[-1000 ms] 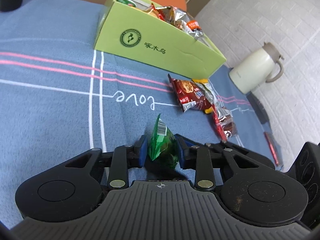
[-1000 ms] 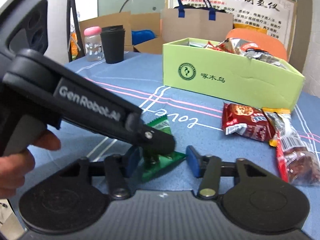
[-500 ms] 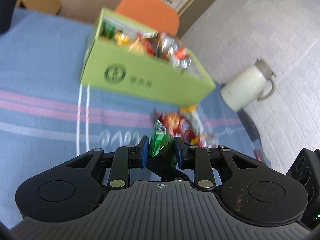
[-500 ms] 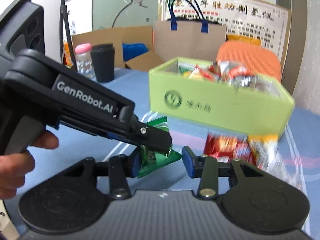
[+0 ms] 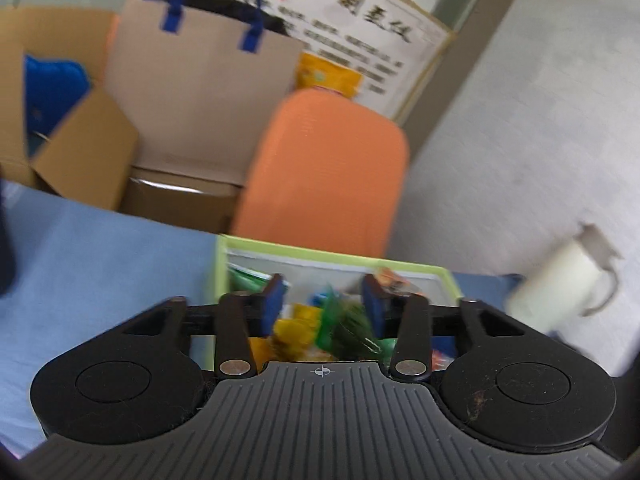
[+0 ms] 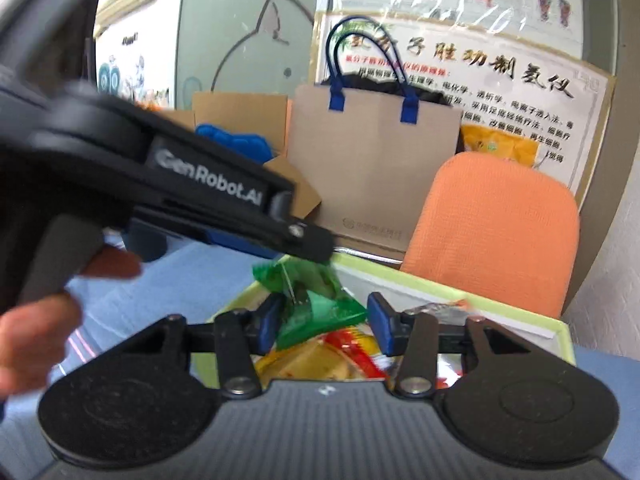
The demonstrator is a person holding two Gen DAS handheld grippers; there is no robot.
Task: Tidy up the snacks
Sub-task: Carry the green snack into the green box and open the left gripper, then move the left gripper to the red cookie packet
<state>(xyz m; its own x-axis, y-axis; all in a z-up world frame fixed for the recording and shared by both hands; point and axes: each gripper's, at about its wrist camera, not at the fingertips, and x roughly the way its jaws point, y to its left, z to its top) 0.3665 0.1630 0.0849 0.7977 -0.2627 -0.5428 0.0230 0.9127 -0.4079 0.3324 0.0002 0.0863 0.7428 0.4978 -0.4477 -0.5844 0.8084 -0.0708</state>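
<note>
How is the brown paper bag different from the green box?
The paper bag is brown and tall; the green box is light green and low. The bag has blue handles; the box has none. The box sits on the blue tablecloth, full of bright snack packets; the bag stands farther back, past the table, with something dark showing at its top. Both are open on top.
</note>
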